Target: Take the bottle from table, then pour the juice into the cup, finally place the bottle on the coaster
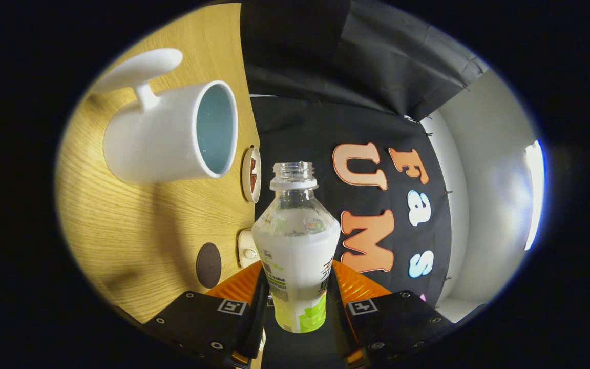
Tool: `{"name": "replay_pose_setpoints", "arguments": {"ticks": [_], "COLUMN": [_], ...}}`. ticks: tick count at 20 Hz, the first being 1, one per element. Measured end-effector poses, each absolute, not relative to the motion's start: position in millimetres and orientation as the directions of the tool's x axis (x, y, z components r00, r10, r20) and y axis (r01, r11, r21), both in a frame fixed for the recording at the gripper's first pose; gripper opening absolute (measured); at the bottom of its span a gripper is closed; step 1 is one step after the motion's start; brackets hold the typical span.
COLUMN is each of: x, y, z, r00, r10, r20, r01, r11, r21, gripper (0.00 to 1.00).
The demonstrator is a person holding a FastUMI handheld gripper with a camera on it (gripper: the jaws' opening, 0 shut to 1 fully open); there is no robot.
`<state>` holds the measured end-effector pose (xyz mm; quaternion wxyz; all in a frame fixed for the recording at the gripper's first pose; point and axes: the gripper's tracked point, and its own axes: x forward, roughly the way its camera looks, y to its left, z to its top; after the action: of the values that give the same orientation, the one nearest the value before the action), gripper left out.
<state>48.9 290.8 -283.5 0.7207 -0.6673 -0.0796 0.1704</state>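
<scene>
Already the gripper (297,287) pinches the uncapped juice bottle (296,246), tipped toward the white cup (169,136); pouring and the coaster (208,265) remain.

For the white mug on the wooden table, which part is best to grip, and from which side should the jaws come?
The gripper is shut on the bottle, so this is for later. Probably take the mug by its wall, one jaw inside the open mouth and one outside, on the side away from the handle. The handle looks broad and flat, harder to clamp.
</scene>
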Motion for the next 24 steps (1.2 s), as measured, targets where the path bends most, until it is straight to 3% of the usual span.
{"name": "replay_pose_setpoints", "arguments": {"ticks": [24], "x": [46.7], "y": [290.3], "z": [-282.4], "r00": [0.919], "r10": [0.383], "r20": [-0.097], "r01": [-0.063], "r11": [-0.102], "r21": [-0.993], "gripper": [0.57]}}
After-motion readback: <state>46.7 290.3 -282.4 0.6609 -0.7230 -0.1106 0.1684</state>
